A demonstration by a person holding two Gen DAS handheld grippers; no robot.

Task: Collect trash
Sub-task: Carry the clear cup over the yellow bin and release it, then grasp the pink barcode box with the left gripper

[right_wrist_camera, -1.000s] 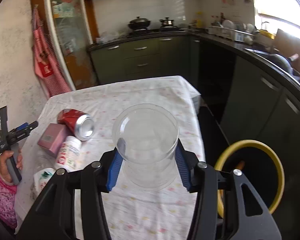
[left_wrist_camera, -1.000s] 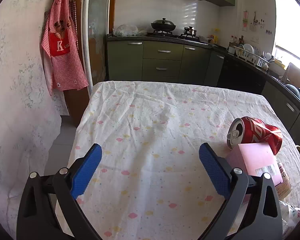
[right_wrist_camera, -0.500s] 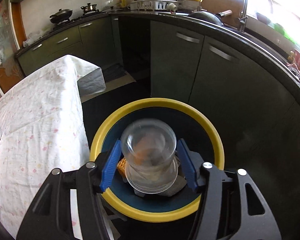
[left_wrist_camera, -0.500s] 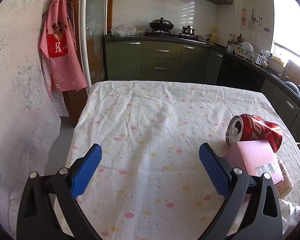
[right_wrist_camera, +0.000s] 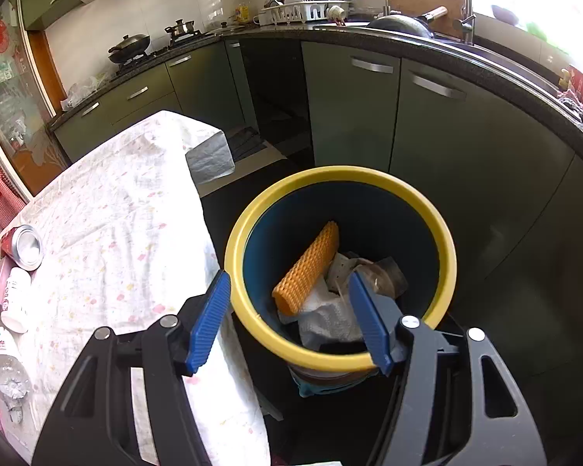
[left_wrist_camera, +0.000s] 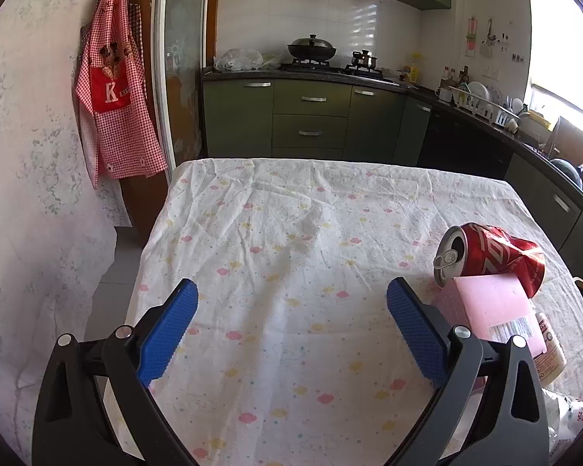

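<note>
Right wrist: right gripper (right_wrist_camera: 289, 291) gapes empty above bin (right_wrist_camera: 443, 240) (yellow-rimmed); left gripper (left_wrist_camera: 291, 303) likewise wide, empty.

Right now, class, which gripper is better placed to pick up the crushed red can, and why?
Left. The left gripper is open over the table with the can just ahead to its right; the right gripper hangs open over the bin.

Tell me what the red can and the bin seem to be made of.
The can looks like thin painted metal: bare silver top, crumpled glossy side. The bin looks like smooth moulded plastic: an even yellow rim with a soft shine and a dark blue inner wall.
</note>
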